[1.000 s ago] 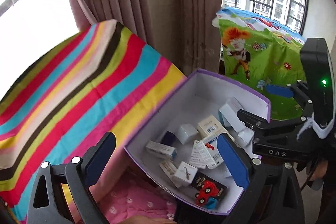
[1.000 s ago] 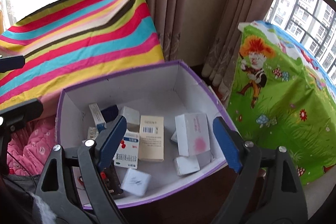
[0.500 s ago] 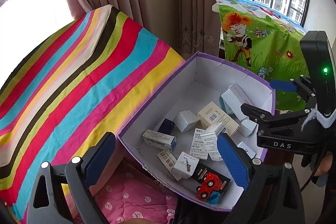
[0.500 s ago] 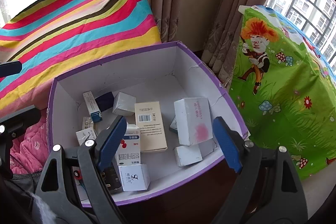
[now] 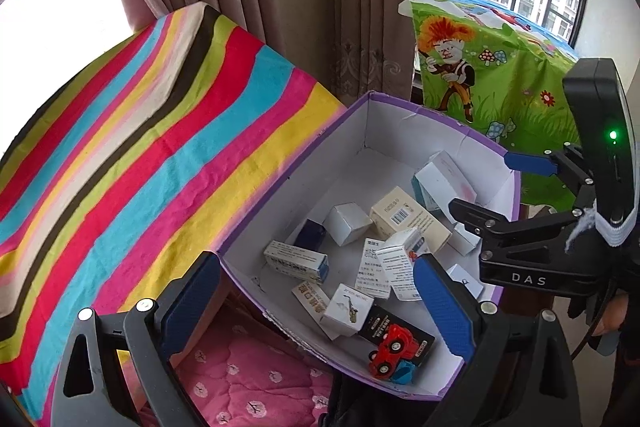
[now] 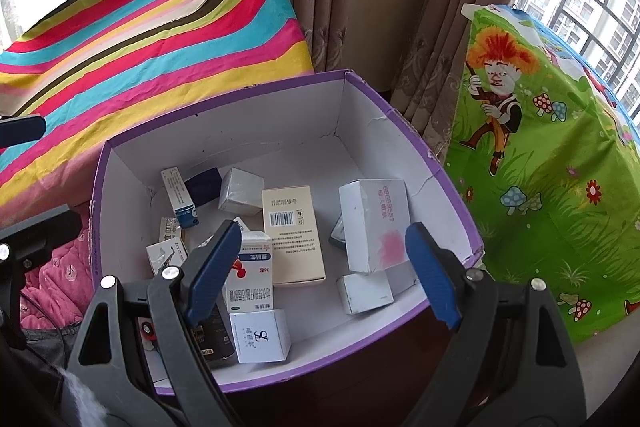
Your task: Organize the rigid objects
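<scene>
A purple-rimmed cardboard box (image 6: 436, 167) is seen below both grippers, and the task's small cartons are found loose inside it; a cream barcode carton (image 6: 292, 235) is laid flat near the middle of the box floor, a large white carton with a pink smudge (image 6: 374, 223) is propped toward the right wall, a blue-and-white carton (image 6: 180, 197) is set near the far left corner, and a red toy car (image 5: 390, 349) is lodged at the near edge. The left gripper (image 5: 316, 303) is held spread wide with nothing between its pads; the right gripper (image 6: 320, 271) is likewise released and empty, poised over the near edge of the box. No rigid item is seen on the striped cloth (image 5: 140, 147) or the green cartoon cloth (image 6: 540, 167). The scene is fitted equally by cartons just gathered into the box and by a jumble awaiting sorting out of it; which step is in hand cannot be settled, so no next move is prescribed.
</scene>
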A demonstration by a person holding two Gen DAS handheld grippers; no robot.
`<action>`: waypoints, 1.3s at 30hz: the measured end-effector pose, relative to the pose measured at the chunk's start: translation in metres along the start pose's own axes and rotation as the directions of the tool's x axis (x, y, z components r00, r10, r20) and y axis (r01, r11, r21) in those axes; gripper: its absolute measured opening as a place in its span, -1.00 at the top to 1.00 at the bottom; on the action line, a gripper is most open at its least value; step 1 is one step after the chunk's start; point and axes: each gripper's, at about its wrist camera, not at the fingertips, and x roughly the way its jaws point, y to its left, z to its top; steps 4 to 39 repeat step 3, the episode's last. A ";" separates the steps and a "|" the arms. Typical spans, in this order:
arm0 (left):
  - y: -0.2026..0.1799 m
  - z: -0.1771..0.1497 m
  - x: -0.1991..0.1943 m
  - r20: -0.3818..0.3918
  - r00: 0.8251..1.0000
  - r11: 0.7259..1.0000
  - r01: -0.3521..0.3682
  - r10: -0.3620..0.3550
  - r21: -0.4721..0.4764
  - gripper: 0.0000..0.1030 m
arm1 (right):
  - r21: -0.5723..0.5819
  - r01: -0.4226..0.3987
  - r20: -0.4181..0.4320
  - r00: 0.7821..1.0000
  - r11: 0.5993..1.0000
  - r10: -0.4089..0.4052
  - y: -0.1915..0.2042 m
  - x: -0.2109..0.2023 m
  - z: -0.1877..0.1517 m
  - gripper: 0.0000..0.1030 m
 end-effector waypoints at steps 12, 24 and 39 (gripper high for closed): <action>0.002 -0.002 -0.001 0.018 1.000 1.000 -0.010 0.010 -0.012 -0.90 | 0.002 -0.001 -0.001 1.000 1.000 0.001 0.000 0.000 -0.001 -0.67; 0.002 -0.002 -0.001 0.018 1.000 1.000 -0.010 0.010 -0.012 -0.90 | 0.002 -0.001 -0.001 1.000 1.000 0.001 0.000 0.000 -0.001 -0.67; 0.002 -0.002 -0.001 0.018 1.000 1.000 -0.010 0.010 -0.012 -0.90 | 0.002 -0.001 -0.001 1.000 1.000 0.001 0.000 0.000 -0.001 -0.67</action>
